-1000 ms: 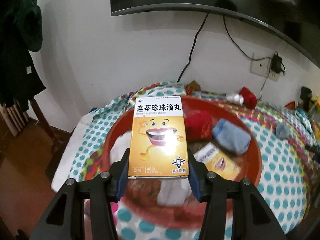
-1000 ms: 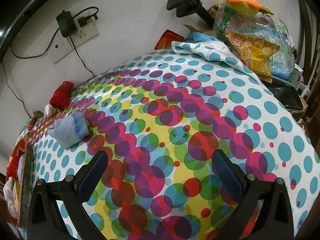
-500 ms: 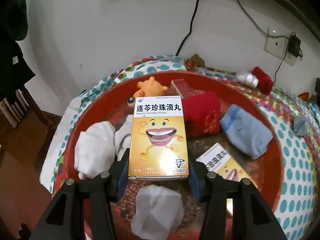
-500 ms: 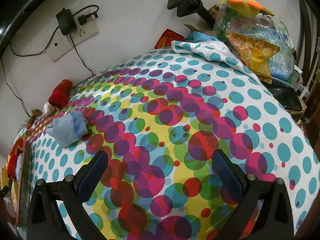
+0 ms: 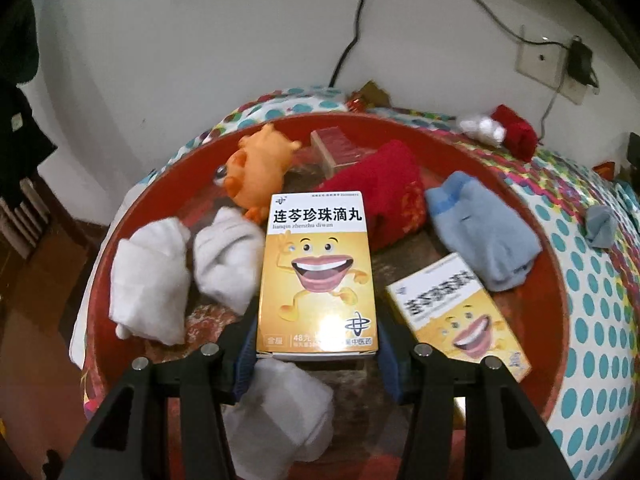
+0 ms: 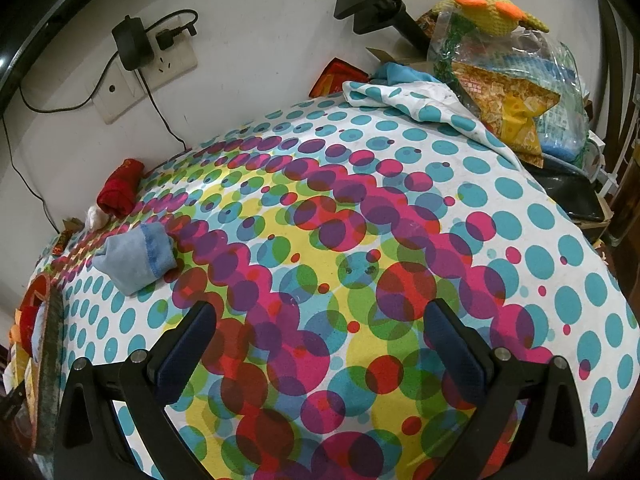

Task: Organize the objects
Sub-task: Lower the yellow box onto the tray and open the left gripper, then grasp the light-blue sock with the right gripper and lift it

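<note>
Basin [image 5: 120,240], red, holds white socks at 9 o'clock, orange toy [image 5: 256,168] at 12, blue sock [image 5: 484,236] and 2nd box [image 5: 460,316] at 3. Left gripper [image 5: 316,356] fingers clamp yellow box [image 5: 316,276] over basin ctr; right gripper [image 6: 320,356] fingers spread, empty.

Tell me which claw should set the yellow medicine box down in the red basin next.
Left. The left claw already grips the yellow cardboard medicine box above the round red basin; the right claw stands open over the dotted cloth.

Left gripper [image 5: 316,344] pitched down, jaws part-closed, blue pads clamping yellow box [image 5: 316,276] on both sides at 6 o'clock of view. Right gripper [image 6: 320,344] angled down, fingers spread wide, nothing between, tips at 7 and 5 o'clock.
</note>
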Tool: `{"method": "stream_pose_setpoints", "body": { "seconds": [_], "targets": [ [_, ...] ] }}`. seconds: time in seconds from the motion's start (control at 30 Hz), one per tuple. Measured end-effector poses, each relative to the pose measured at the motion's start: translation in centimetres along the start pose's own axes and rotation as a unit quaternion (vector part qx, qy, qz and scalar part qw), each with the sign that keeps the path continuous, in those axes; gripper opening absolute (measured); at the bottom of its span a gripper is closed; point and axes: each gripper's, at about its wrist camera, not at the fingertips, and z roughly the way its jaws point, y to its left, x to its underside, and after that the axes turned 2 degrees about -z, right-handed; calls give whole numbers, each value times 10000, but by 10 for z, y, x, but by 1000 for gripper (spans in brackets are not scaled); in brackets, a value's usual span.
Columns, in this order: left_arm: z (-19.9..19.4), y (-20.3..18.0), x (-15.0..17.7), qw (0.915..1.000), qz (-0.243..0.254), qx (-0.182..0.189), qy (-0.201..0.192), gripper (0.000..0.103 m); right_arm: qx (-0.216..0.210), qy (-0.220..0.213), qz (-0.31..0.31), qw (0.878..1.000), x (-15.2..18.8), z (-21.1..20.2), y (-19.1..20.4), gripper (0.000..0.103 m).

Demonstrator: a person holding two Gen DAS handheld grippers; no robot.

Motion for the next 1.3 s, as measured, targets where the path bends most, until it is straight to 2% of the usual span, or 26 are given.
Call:
{"method": "stream_pose_setpoints", "body": {
  "seconds": [0.17, 0.27, 0.47, 0.57, 0.67, 0.8, 0.9, 0.97, 1.07, 1.1, 1.17, 1.2, 1.3],
  "targets": [
    [4, 7, -4, 9997, -140, -24, 204, 55, 149, 60, -107, 9998, 0, 2, 3, 103],
    [-4, 7, -3, 9999, -97, 70, 73, 55, 247, 98, -176, 9995, 1, 3, 7, 103],
    [-27, 11, -6, 9985, -234, 378, -310, 55, 723, 294, -536, 9955, 2, 12, 21, 103],
    [-61, 17, -3, 9947, -282, 606, -780, 55, 789, 222, -464, 9956, 1, 9, 19, 103],
    [-95, 19, 13, 9889, -322, 738, -1253, 55, 709, 155, -507, 9961, -2, 7, 26, 103],
    [-119, 11, 50, 9865, -285, 870, -1357, 55, 653, -159, -748, 9949, -13, -1, 57, 103],
    [-125, -4, 68, 9876, -157, 1067, -1140, 55, 426, -354, -1076, 9927, -19, -3, 92, 103],
    [-131, -16, 75, 9850, 10, 1209, -1233, 55, 296, -342, -1344, 9899, -22, 5, 115, 103],
    [-134, -26, 86, 9853, 131, 976, -1397, 55, 204, -98, -1578, 9872, -19, 26, 145, 103],
    [-132, -26, 89, 9857, 85, 1026, -1333, 55, 265, -37, -1638, 9861, -19, 32, 151, 101],
    [-128, -25, 95, 9855, -14, 1186, -1215, 55, 414, -11, -1577, 9866, -19, 38, 156, 88],
    [-126, -26, 97, 9852, -30, 1244, -1179, 55, 410, 9, -1501, 9878, -19, 40, 155, 76],
    [-120, -31, 101, 9855, 157, 1219, -1170, 55, 77, 397, -1246, 9914, -20, 55, 153, 63]
  ]
}}
